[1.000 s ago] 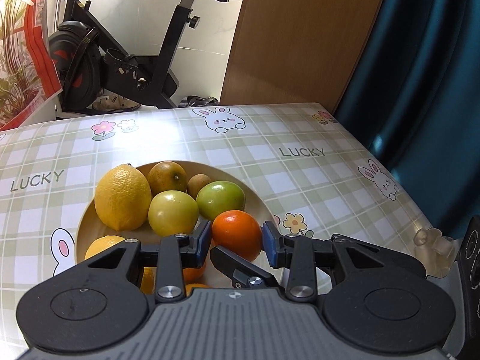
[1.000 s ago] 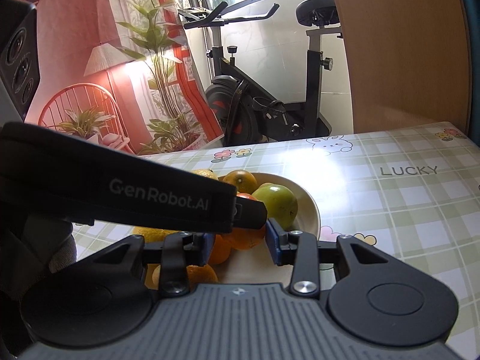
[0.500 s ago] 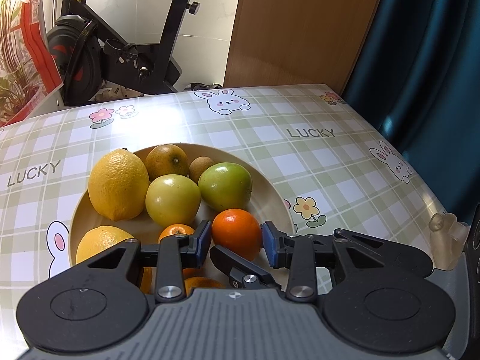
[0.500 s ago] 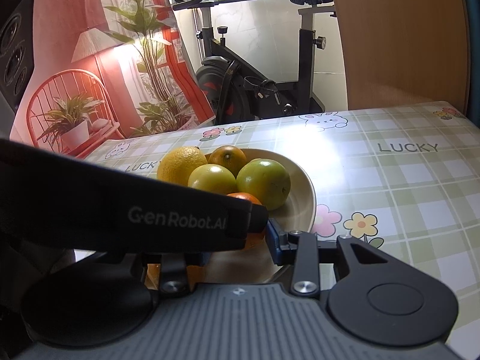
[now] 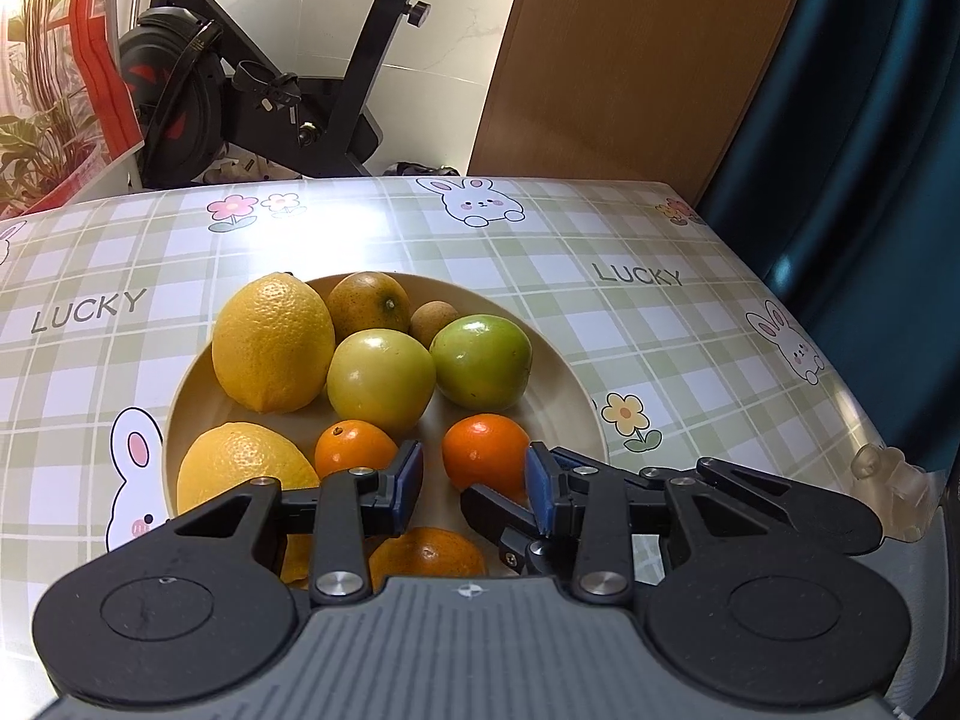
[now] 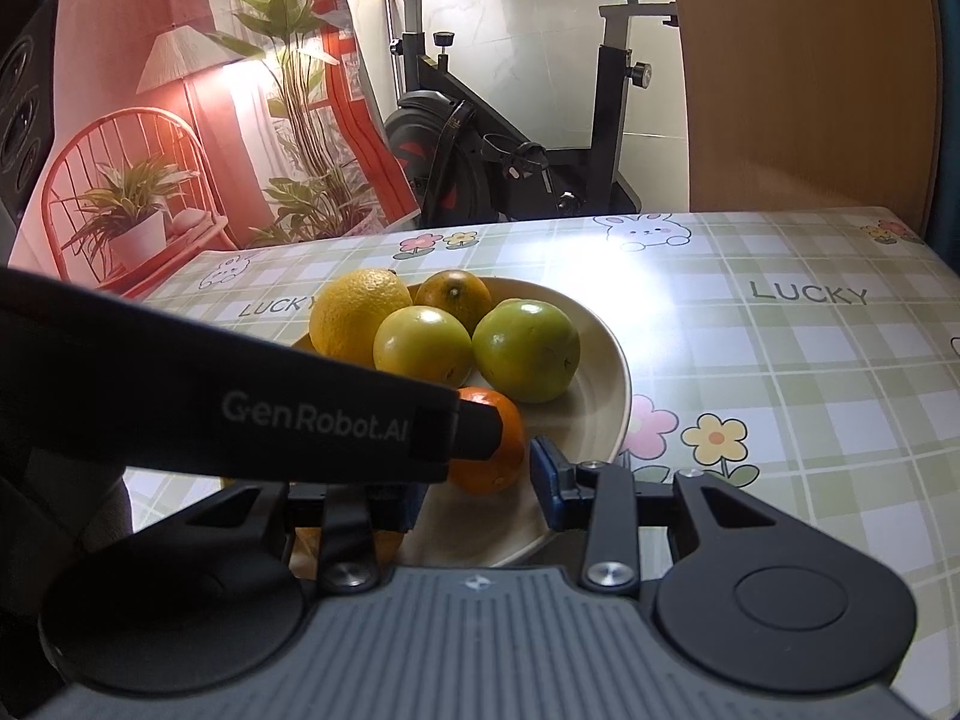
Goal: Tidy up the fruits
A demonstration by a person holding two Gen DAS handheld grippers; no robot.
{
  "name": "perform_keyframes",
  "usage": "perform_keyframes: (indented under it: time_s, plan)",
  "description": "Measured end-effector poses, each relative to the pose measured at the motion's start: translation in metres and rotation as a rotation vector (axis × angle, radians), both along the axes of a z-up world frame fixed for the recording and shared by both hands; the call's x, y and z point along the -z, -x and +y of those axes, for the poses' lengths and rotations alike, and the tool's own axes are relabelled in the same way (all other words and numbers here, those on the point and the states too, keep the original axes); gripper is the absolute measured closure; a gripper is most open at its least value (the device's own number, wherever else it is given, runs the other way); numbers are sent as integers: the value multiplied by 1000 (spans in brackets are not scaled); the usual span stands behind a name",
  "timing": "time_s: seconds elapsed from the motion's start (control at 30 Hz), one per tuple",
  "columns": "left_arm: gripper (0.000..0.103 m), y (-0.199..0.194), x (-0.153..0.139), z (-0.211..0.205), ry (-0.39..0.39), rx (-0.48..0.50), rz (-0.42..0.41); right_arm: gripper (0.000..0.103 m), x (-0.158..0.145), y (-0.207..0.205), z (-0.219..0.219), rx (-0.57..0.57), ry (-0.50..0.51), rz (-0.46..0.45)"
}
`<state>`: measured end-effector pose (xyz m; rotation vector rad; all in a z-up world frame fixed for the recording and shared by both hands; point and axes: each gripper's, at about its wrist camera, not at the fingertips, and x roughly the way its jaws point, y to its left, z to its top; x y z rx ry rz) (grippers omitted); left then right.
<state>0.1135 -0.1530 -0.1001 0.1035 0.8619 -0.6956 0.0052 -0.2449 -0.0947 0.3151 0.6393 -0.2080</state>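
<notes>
Left tool [image 5: 474, 483]: we see it spread wide, empty, blue pads either side of a small orange [image 5: 487, 450] without touching it.
Right tool [image 6: 480, 486]: we read it as released; right blue pad [image 6: 545, 483] clear, left finger mostly hidden behind the left tool's black body [image 6: 240, 402].
Plate [image 5: 564, 384]: beige, on the checked counter [image 5: 660, 324], holds all the fruit.
Back of plate: big lemon [image 5: 273, 342], dull orange [image 5: 369, 303], small brown fruit [image 5: 432, 321].
Middle: two green apples [image 5: 381, 381] touching each other.
Front: second lemon [image 5: 240, 465], two more small oranges [image 5: 354, 447].
Background: exercise bike [image 5: 252, 96].
</notes>
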Motion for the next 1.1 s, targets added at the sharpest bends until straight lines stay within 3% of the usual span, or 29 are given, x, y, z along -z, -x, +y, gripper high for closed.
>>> perform_keyframes:
  time_s: [0.1,0.23,0.47,0.57,0.63,0.77,1.1]
  plan:
    - [63,2,-6,7,23,0,7,64,-5,3,2,-3,25,8]
    - [54,9,-17,18,33,-5,-8,62,-12,6,3,11,45,27]
    - [37,25,-40,47,45,-44,-49,29,-35,17,10,7,49,3]
    - [25,28,-52,63,41,-92,-58,20,-48,21,15,6,56,-10]
    - [21,33,-61,74,24,-120,-66,18,-57,25,19,18,51,-15]
    - [15,48,-80,97,-10,-190,-114,4,-75,35,22,73,-2,-20]
    - [10,87,-139,142,-88,-400,-291,0,-127,57,40,90,-16,-57]
